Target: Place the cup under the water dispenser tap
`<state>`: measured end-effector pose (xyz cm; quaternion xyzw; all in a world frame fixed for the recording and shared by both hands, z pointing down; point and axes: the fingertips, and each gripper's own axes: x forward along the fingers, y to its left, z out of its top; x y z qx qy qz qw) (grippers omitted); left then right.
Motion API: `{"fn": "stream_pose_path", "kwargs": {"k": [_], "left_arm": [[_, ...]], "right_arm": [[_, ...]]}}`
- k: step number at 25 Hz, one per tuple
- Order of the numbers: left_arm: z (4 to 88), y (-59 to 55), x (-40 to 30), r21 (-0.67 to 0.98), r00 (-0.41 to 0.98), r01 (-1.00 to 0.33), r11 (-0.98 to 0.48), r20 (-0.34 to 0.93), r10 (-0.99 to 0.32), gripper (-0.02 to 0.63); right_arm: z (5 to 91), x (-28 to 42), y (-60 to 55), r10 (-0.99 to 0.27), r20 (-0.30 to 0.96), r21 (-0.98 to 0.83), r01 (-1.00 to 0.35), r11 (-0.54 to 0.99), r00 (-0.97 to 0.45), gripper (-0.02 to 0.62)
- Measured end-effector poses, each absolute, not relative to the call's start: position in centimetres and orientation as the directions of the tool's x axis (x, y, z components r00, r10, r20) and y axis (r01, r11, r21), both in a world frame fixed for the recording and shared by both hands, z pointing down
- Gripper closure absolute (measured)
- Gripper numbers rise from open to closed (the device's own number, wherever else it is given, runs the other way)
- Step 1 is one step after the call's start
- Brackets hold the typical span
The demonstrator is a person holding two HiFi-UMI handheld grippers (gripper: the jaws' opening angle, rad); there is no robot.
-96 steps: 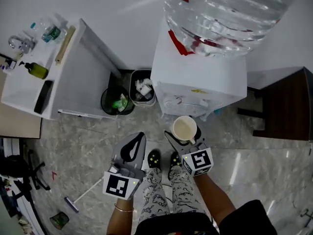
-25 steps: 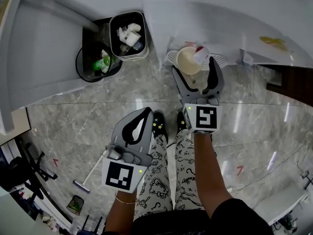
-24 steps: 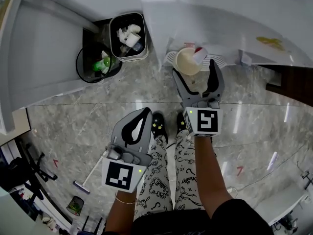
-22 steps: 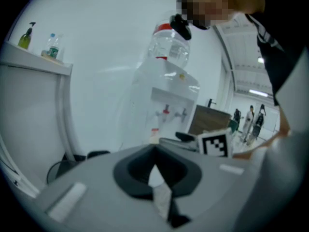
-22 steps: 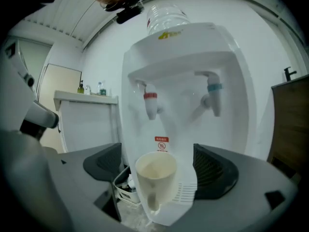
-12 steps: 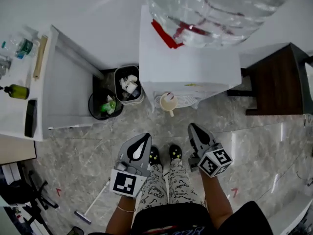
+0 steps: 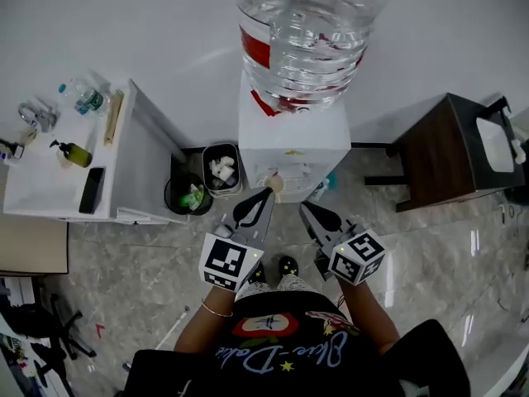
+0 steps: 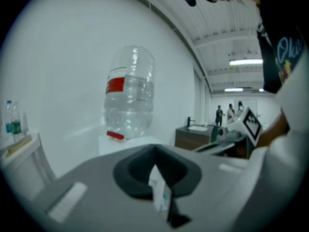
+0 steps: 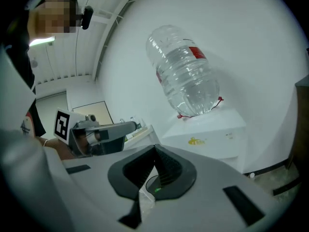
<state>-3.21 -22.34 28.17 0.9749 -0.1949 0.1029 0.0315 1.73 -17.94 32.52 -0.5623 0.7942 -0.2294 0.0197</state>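
Observation:
The white water dispenser (image 7: 293, 143) stands against the wall with a big clear bottle (image 7: 306, 31) on top. A cream cup (image 7: 275, 186) sits low at its front, below the tap area, partly hidden behind my left gripper (image 7: 265, 193). Both grippers are raised in front of the dispenser and hold nothing. The left one is shut. My right gripper (image 7: 307, 209) is shut too and stands apart from the cup. In the left gripper view the bottle (image 8: 129, 93) rises beyond the closed jaws. The right gripper view shows the bottle (image 9: 186, 76) and the dispenser body (image 9: 207, 134).
A white counter (image 7: 74, 164) with bottles stands at the left. Two bins (image 7: 221, 168) sit between it and the dispenser. A dark wooden stand (image 7: 446, 151) is at the right. The floor is grey marble tile. Distant people (image 8: 227, 114) show in the left gripper view.
My right gripper let go of the cup under the tap, pulled back and shut. Both grippers rose, and the head view lifted to show the whole dispenser.

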Motion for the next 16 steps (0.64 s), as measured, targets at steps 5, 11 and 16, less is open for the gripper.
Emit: {"fn": "stream_pose_path", "kwargs": {"k": [5, 11, 16], "left_arm": [[24.1, -22.7, -1.3, -0.034, 0.923, -0.356, -0.934, 0.141, -0.357, 0.617], [24.2, -22.5, -0.4, -0.029, 0.932, -0.326, -0.945, 0.157, -0.326, 0.617], [25.0, -22.5, -0.2, 0.034, 0.926, -0.348, -0.937, 0.170, -0.338, 0.617]], "right_arm": [[30.0, 2.2, -17.1, -0.914, 0.184, -0.394, -0.879, 0.267, -0.360, 0.583], [27.8, 2.3, -17.0, -0.919, 0.129, -0.380, -0.875, 0.300, -0.372, 0.583], [27.9, 1.6, -16.2, -0.909, 0.144, -0.392, -0.866, 0.311, -0.392, 0.583]]}}
